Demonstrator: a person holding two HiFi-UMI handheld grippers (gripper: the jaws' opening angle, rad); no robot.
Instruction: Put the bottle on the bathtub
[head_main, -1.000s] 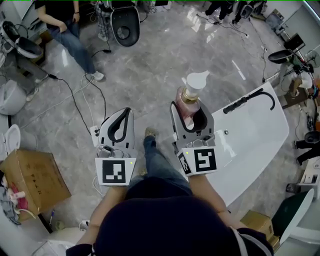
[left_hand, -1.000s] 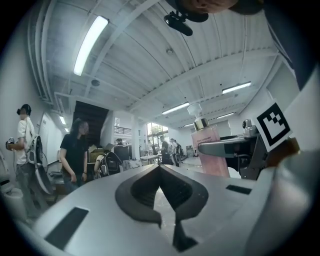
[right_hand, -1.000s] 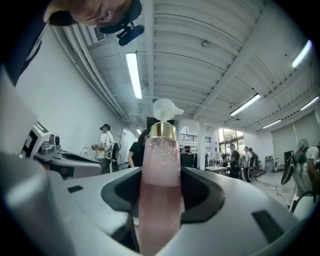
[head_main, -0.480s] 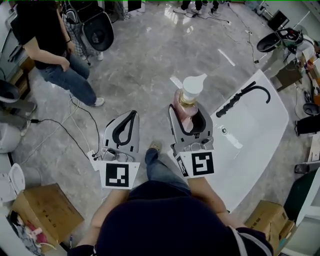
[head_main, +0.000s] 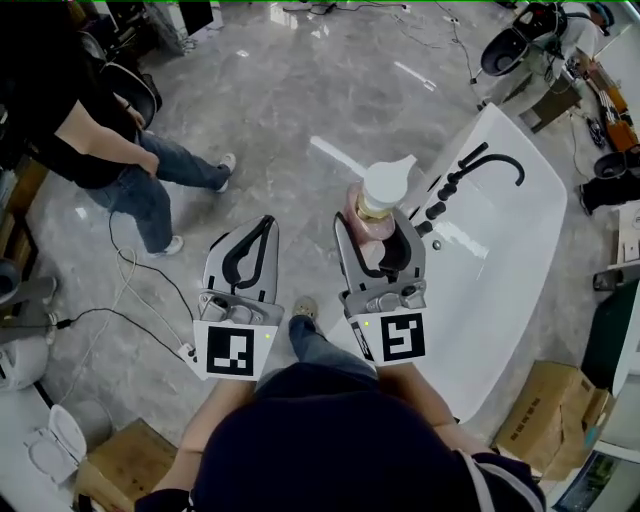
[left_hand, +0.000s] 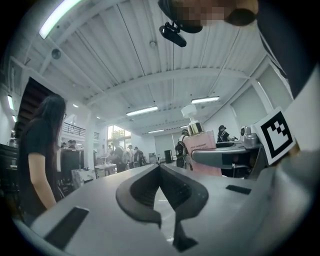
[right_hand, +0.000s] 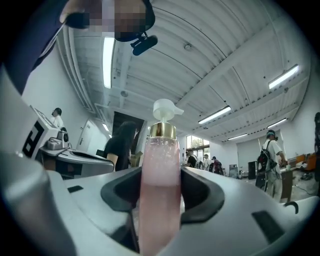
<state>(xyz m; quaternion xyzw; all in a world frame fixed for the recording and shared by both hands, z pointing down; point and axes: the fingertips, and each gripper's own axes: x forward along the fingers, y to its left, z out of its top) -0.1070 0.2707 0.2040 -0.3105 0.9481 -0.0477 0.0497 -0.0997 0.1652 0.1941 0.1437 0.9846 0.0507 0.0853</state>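
Centre of the head view, your right gripper (head_main: 378, 238) clamps the pink pump bottle (head_main: 362, 222) upright, by the left edge of the white bathtub (head_main: 520, 270). Left of it, your left gripper (head_main: 262, 226) is closed on nothing. Your left gripper view shows the tips meeting, with the bottle at right. Your right gripper view shows both jaws pressing the bottle's sides at frame centre.

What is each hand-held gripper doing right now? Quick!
Left hand-held gripper: closed, empty.
Right hand-held gripper: closed on the clear pink plastic pump bottle with white nozzle.
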